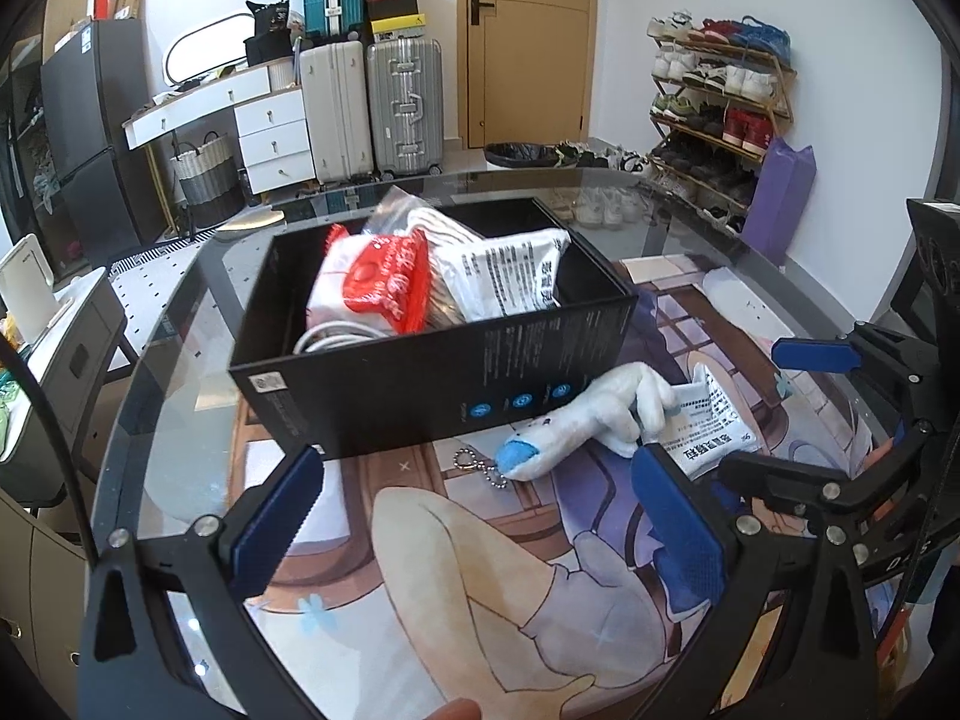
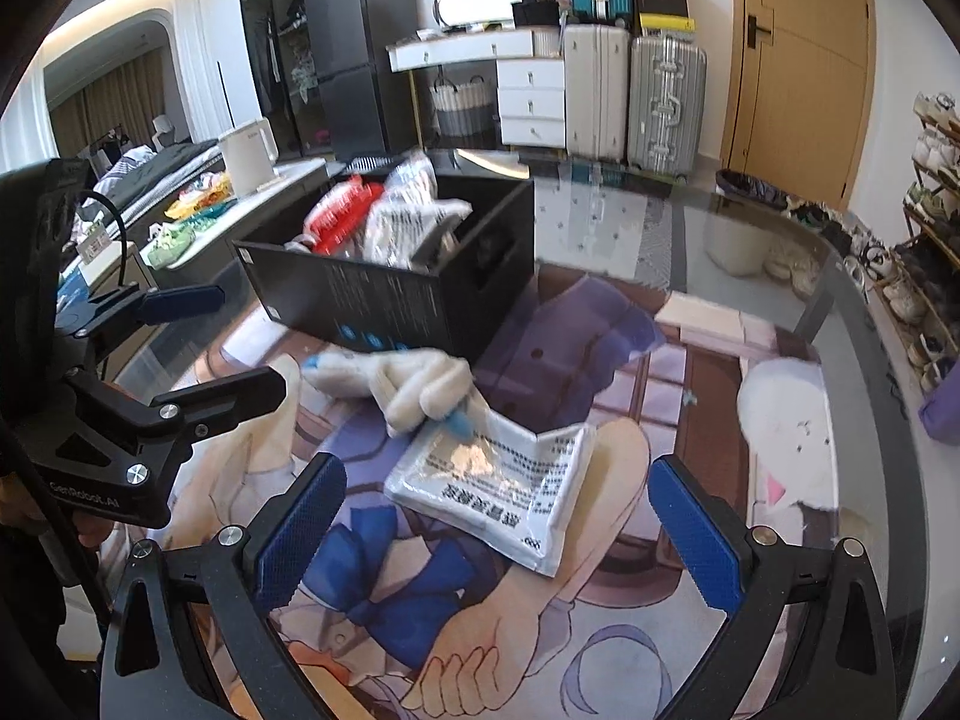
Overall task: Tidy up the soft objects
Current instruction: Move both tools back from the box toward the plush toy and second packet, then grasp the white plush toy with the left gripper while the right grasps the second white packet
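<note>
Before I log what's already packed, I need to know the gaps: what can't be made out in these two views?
- Black box contents: both views show only the top of the red-and-white pack and white pouch; the box walls hide anything beneath.
- Print on the flat pouch: too small and glare-washed, right wrist view.
- Plush toy: the box hides part, left wrist view.
- Both open grippers: handles cut off by the frame edge.

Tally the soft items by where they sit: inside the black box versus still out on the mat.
In the black box: 3 (red-and-white pack, white printed packet, clear bag)
On the mat: 2 (white plush toy, white printed pouch)
Total: 5
</note>
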`<state>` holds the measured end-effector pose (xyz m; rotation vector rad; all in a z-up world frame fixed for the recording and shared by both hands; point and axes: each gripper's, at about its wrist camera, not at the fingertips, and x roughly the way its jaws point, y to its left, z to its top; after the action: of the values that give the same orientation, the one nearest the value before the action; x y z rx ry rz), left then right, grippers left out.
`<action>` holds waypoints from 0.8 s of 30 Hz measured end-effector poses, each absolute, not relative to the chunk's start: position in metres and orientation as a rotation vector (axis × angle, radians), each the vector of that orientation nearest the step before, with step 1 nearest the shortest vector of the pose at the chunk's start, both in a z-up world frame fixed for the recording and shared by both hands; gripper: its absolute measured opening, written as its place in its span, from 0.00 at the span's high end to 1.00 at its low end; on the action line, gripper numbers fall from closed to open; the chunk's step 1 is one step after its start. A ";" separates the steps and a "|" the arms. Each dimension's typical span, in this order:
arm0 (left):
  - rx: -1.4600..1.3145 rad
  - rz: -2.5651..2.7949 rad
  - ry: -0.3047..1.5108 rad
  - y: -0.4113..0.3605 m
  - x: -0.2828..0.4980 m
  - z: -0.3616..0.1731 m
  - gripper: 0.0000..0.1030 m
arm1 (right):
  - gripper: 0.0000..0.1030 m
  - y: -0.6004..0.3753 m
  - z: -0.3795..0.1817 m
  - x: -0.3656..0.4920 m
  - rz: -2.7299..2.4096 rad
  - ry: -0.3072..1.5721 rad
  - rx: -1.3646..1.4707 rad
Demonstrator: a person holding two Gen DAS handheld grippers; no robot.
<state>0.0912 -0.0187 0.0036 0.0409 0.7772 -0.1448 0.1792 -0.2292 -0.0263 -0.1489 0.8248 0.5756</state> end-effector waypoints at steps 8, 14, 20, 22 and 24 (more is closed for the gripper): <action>0.061 -0.153 0.816 -0.026 0.104 -0.010 0.00 | 0.01 -0.222 -0.040 0.188 0.578 0.879 -0.170; 0.061 -0.161 0.839 -0.028 0.112 -0.015 0.00 | 0.01 -0.214 -0.046 0.195 0.593 0.907 -0.210; 0.047 -0.167 0.858 -0.026 0.118 -0.021 0.01 | 0.01 -0.207 -0.052 0.201 0.609 0.923 -0.246; 0.038 -0.181 0.866 -0.025 0.119 -0.023 0.01 | 0.01 -0.205 -0.054 0.202 0.617 0.928 -0.258; 0.036 -0.193 0.869 -0.027 0.120 -0.023 0.01 | 0.01 -0.203 -0.056 0.203 0.621 0.931 -0.280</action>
<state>0.1204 -0.0266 -0.0230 0.0356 0.8693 -0.1927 0.2029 -0.2033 -0.0560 -0.2797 0.9305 0.6205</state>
